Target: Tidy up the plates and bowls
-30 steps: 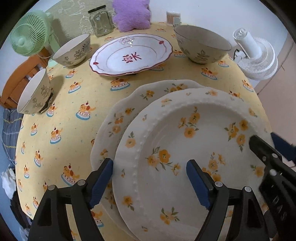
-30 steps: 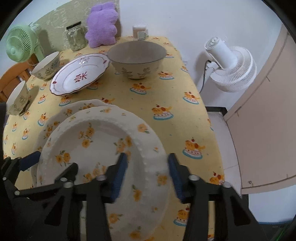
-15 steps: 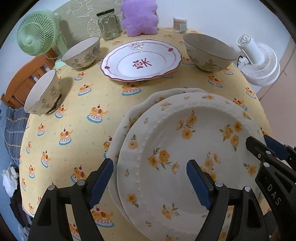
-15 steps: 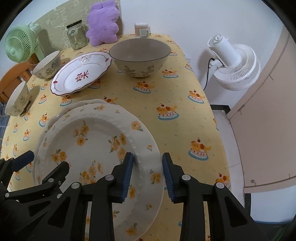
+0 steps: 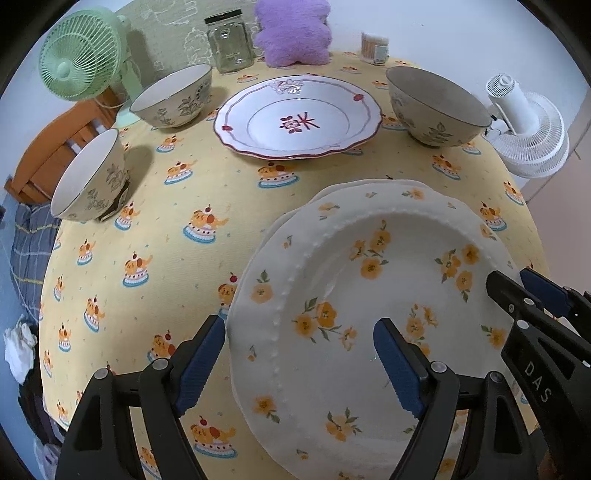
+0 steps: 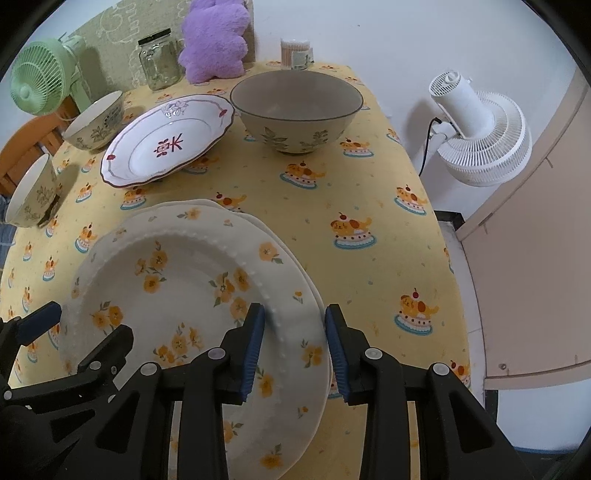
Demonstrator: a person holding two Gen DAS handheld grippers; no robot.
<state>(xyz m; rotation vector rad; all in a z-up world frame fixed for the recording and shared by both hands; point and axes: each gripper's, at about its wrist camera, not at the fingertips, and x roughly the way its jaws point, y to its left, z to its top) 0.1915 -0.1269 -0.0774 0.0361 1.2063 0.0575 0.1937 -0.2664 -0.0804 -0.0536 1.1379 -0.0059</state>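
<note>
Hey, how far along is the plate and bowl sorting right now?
Done: one yellow-flower plate sits stacked on its twin. In hand: both the left hand-held gripper and right hand-held gripper straddle its rim, apparently open. Left: the red-trimmed plate and three bowls stay scattered.

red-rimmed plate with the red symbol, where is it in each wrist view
Left wrist: the red-rimmed plate sits top centre, between a small bowl on its left and the large bowl on its right.
Right wrist: the red-rimmed plate sits upper left, directly left of the large bowl.
Shared landmark: the purple plush at the far edge of the table.
</note>
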